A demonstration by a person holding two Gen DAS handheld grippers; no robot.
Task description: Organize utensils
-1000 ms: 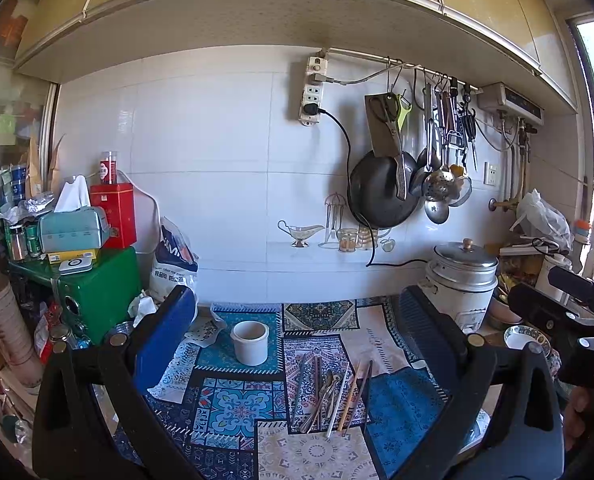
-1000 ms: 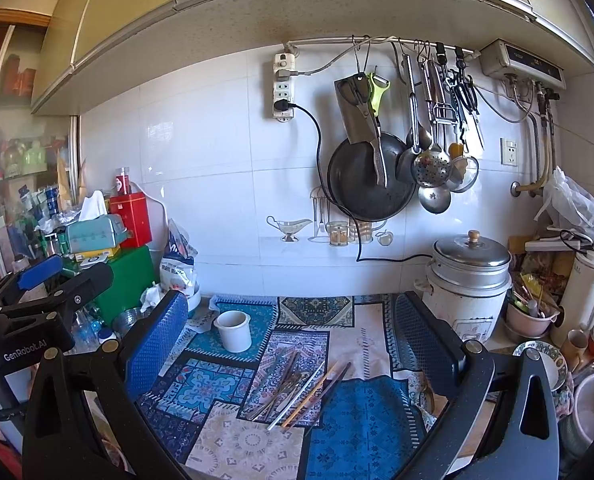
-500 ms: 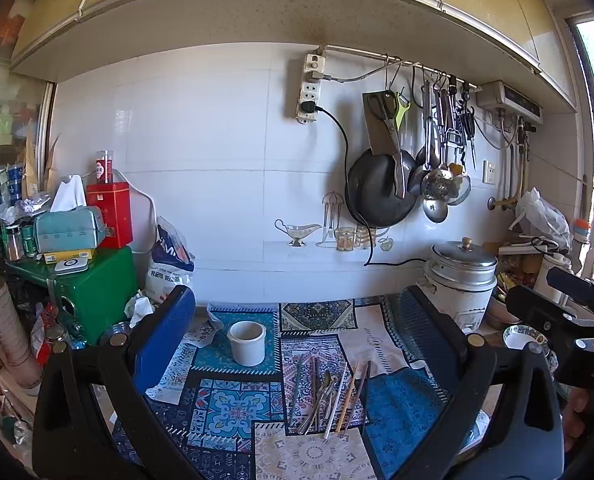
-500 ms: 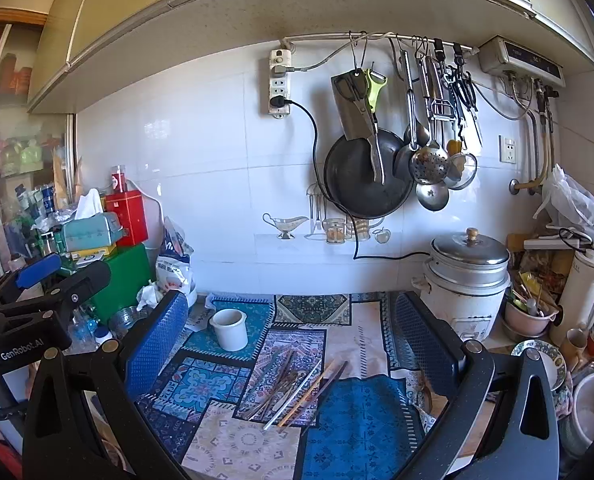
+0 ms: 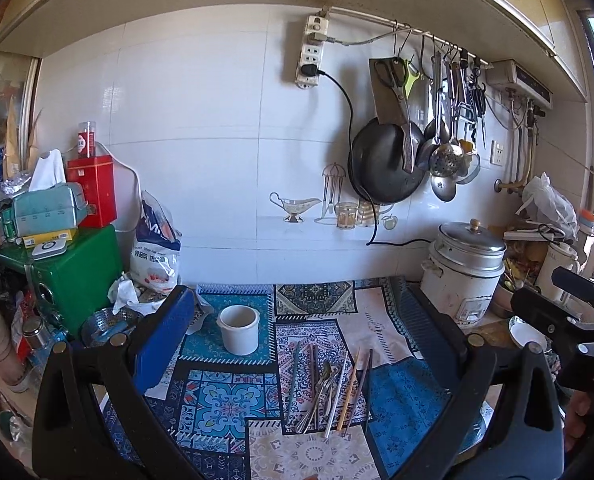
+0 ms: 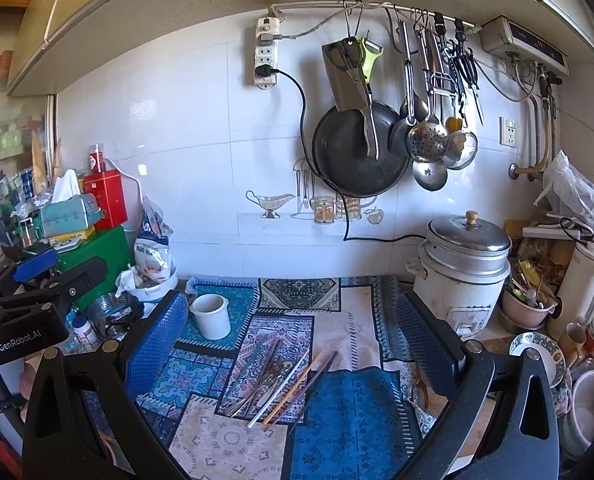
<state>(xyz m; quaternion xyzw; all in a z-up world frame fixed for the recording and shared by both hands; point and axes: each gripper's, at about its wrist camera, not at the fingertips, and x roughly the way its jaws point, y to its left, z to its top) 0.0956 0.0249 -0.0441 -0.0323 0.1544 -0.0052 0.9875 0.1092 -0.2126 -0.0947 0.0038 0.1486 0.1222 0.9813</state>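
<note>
So both grippers are up off the counter right now, nothing in either of them. The left gripper [image 5: 297, 344] has its 2 fingers spread wide, and the right gripper [image 6: 293, 344] is spread just as wide. You can see each one poking into the other's camera at the edge too.

The utensils [image 5: 325, 384] are lying loose in a little heap on the patterned cloth [image 5: 225, 404] that covers the counter, roughly in the middle. It's a mix of metal spoons or forks, I can't tell which, and a few chopsticks [image 5: 351, 388] on the right side of the heap, all pointing more or less toward the wall. From the right camera the same pile [image 6: 275, 376] sits at a slant.

The white cup [image 5: 239, 329] stands upright on a blue patch of the cloth, behind and to the left of the pile, near it but not touching. It looks empty from here.

Over on the right a rice cooker [image 5: 465, 270] sits against the tiled wall, and a black pan [image 5: 385, 164] hangs above with ladles next to it. A green box [image 5: 79, 268] is on the left.
</note>
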